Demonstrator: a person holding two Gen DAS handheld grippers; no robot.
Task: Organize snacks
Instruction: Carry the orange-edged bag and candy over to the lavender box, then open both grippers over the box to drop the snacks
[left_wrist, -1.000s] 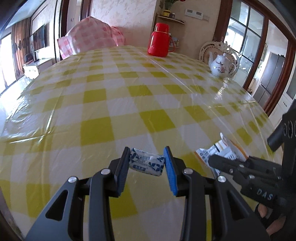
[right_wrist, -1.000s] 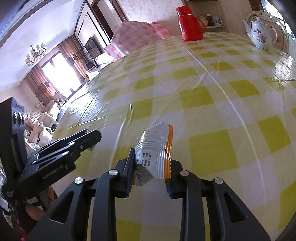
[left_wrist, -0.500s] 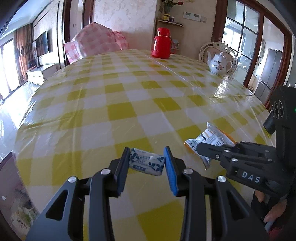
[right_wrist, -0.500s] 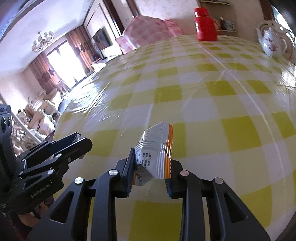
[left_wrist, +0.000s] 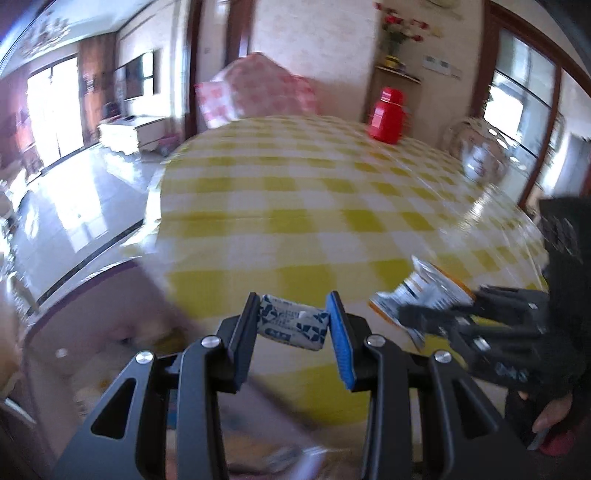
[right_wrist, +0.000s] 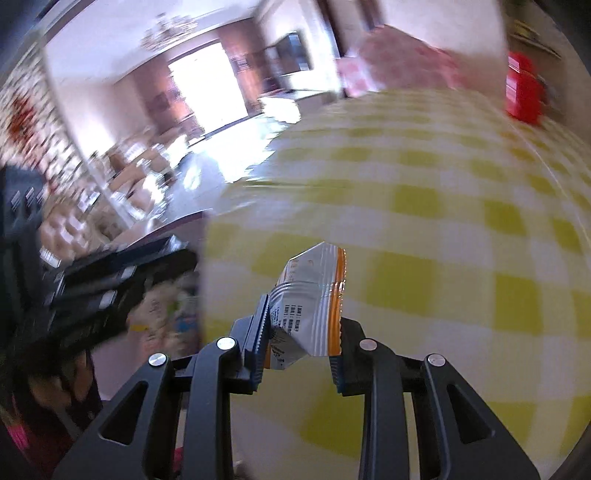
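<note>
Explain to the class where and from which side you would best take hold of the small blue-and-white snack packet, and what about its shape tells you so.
Grip the blue-and-white packet across its two short ends, coming in from the near side along its flat face. It is a small pillow-shaped bar, longer than it is thick, so the ends probably give firm, parallel faces. The left gripper holds it exactly this way, pads on each end, packet lying crosswise between them.
</note>
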